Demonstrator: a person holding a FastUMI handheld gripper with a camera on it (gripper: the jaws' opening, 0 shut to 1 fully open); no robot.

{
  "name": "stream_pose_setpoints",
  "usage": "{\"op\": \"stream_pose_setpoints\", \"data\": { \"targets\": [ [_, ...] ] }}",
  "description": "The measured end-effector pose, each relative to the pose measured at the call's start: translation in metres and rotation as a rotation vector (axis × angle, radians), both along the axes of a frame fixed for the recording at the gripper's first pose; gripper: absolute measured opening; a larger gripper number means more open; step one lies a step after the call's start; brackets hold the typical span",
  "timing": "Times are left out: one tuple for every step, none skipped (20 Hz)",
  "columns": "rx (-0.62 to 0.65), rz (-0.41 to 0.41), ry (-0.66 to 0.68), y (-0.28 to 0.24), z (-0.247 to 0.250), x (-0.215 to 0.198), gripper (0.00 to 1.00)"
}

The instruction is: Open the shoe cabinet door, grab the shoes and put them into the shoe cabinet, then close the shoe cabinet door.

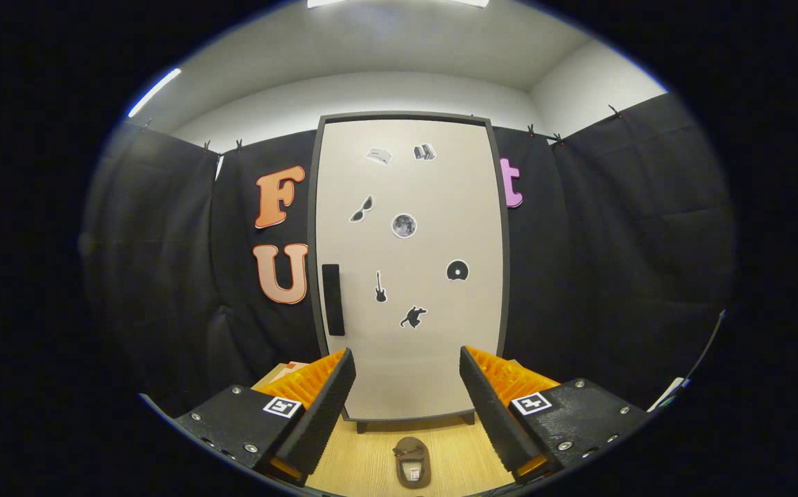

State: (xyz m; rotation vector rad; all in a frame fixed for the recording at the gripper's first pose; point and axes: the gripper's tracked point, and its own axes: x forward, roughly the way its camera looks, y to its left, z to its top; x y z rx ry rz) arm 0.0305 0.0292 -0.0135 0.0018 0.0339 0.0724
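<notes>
Gripper (pixel 407 407) jaws wide apart, hold nothing. Shoe (pixel 412 462) on worktop (pixel 371 455) between them, just before cabinet. Cabinet (pixel 409 269) door shut, handle (pixel 333 299) on its left side. Go to handle first, grip it square, pull slow.

Shoe cabinet shut, one shoe on the floor before it

The shoe cabinet (pixel 406 276) stands upright against the booth wall, its pale door (pixel 433 345) closed in a dark frame, with a dark vertical handle (pixel 333 299) near the door's left edge and small stickers scattered over it. A single brown shoe (pixel 411 462) lies on the wooden floor just in front of the cabinet, between the gripper (pixel 407 393)'s spread fingers, untouched.
</notes>
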Motion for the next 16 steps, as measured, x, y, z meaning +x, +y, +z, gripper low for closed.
{"op": "stream_pose_setpoints", "data": {
  "targets": [
    [0.002,0.007,0.000,0.005,0.000,0.004,0.95],
    [0.002,0.014,0.001,0.010,0.000,0.008,0.95],
    [-0.002,0.022,0.005,0.016,-0.002,0.013,0.95],
    [-0.005,0.031,0.006,0.022,-0.002,0.018,0.95],
    [-0.008,0.041,0.008,0.028,-0.002,0.023,0.95],
    [-0.010,0.051,0.006,0.035,-0.002,0.029,0.95],
    [-0.010,0.061,0.009,0.042,-0.004,0.036,0.95],
    [-0.009,0.070,0.008,0.049,-0.004,0.042,0.95],
    [-0.008,0.076,0.008,0.055,-0.004,0.050,0.95],
    [-0.005,0.086,0.009,0.062,-0.004,0.057,0.95],
    [-0.004,0.093,0.008,0.069,-0.004,0.064,0.95],
    [-0.005,0.101,0.005,0.076,-0.004,0.073,0.95],
    [-0.006,0.108,0.004,0.083,-0.004,0.080,0.95],
    [-0.006,0.117,0.003,0.091,-0.005,0.089,0.95],
    [-0.005,0.125,0.002,0.098,-0.006,0.097,0.95],
    [-0.004,0.131,0.006,0.105,-0.009,0.106,0.95]
  ]
}}
